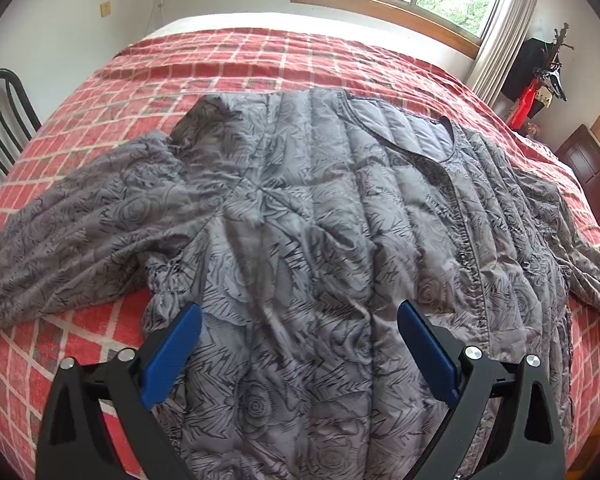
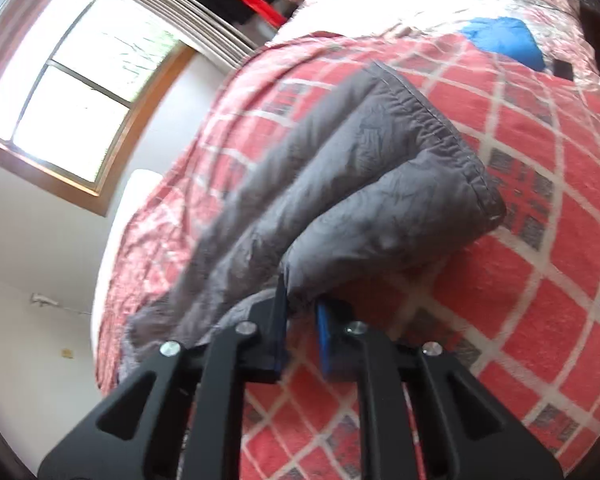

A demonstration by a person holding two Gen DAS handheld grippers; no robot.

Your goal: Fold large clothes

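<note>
While tilted down, right claw (image 2: 300, 308) on sleeve (image 2: 356, 184)

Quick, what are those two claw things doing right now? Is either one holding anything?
Left gripper: open, poised over the grey quilted jacket, holding nothing.
Right gripper: closed on the jacket's sleeve, pinching its fabric.

bed (image 1: 308, 60) | covered by a red checked blanket (image 2: 520, 264) | grey quilted jacket (image 1: 300, 208) spread flat on it, front up, sleeves laid out to both sides | blue cloth (image 2: 500, 42) and a small dark object (image 2: 562, 69) seen further along the bed
</note>
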